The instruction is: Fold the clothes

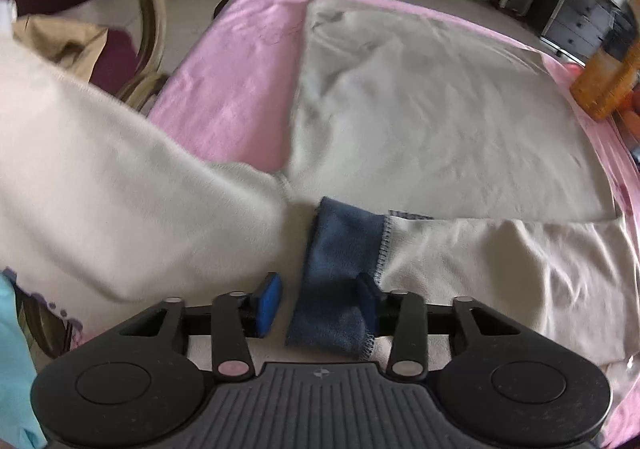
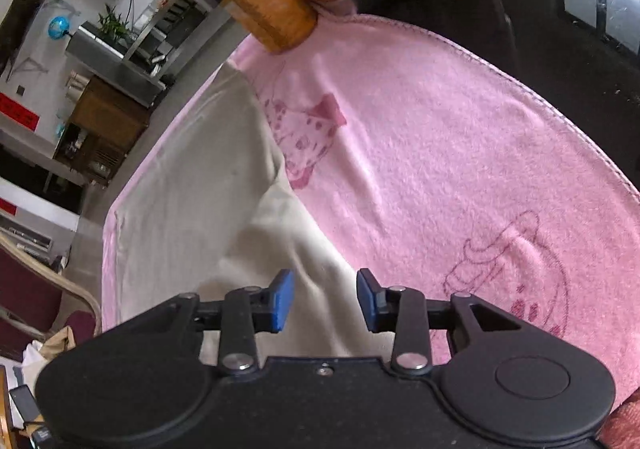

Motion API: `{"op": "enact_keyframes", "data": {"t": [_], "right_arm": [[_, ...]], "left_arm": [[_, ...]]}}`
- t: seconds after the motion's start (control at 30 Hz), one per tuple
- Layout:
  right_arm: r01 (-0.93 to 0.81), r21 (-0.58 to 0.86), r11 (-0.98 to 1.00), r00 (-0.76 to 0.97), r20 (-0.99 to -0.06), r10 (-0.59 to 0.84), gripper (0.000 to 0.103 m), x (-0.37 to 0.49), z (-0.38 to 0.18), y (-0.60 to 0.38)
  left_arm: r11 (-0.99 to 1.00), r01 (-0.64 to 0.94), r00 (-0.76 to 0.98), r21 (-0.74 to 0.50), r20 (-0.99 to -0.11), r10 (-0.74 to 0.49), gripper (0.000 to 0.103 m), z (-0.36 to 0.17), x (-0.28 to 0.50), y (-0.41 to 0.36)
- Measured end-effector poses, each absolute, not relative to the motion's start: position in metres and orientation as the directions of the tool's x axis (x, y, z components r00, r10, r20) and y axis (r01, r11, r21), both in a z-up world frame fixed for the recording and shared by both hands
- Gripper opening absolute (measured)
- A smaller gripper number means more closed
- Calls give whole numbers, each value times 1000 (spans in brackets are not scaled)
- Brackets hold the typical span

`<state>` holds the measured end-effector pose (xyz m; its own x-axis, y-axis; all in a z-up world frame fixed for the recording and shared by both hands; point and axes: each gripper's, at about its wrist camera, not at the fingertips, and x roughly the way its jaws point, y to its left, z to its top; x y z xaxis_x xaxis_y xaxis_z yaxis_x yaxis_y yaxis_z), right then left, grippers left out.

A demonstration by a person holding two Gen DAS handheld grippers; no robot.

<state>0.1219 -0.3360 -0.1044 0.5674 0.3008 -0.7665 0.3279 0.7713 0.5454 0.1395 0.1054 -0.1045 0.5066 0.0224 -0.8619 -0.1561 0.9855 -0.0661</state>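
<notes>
**Cuff could slide out before I have it**

My left gripper [image 1: 318, 303] is wide open; the blue cuff [image 1: 340, 281] lies between its pads, touching only the right one, held by neither. If I close off-centre I judge the cuff slips away. The shirt [image 1: 420, 109] lies flat on the pink towel [image 1: 240, 89], its sleeve [image 1: 120, 201] hanging off the left edge, end cut off. My right gripper [image 2: 324, 301] is open, empty over the shirt's edge. The bottle [image 2: 256, 1] at the far corner is blurred; a wide sweep may tip it.
</notes>
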Motion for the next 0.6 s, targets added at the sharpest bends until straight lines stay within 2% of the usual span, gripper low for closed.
{"op": "enact_keyframes", "data": {"t": [0.03, 0.07, 0.13, 0.33, 0.47, 0.53, 0.57, 0.6], "right_arm": [[320, 543, 776, 569, -765, 301, 35, 122, -104, -335], [311, 541, 781, 571, -763, 301, 35, 121, -104, -333], [299, 544, 784, 577, -758, 306, 35, 123, -103, -335], [232, 508, 829, 565, -764, 310, 35, 113, -97, -329], [219, 440, 871, 499, -818, 287, 21, 114, -107, -320], [235, 395, 888, 464, -848, 254, 19, 117, -115, -319], [246, 364, 898, 455, -861, 225, 5, 118, -117, -318], [257, 333, 907, 446, -874, 195, 1, 120, -119, -318]], "left_arm": [[989, -139, 521, -51, -853, 29, 14, -103, 137, 101], [992, -121, 536, -36, -844, 34, 5, -102, 135, 97], [995, -103, 569, -11, -821, 50, 6, -97, 128, 91], [986, -145, 655, -82, -754, 34, 6, -67, 105, 99], [987, -158, 611, -12, -787, 88, 6, -80, 109, 94], [988, -153, 577, 32, -808, 116, 7, -93, 117, 90], [987, -151, 561, 53, -818, 130, 8, -100, 121, 88], [986, -147, 549, 78, -823, 147, 9, -105, 124, 86]]}}
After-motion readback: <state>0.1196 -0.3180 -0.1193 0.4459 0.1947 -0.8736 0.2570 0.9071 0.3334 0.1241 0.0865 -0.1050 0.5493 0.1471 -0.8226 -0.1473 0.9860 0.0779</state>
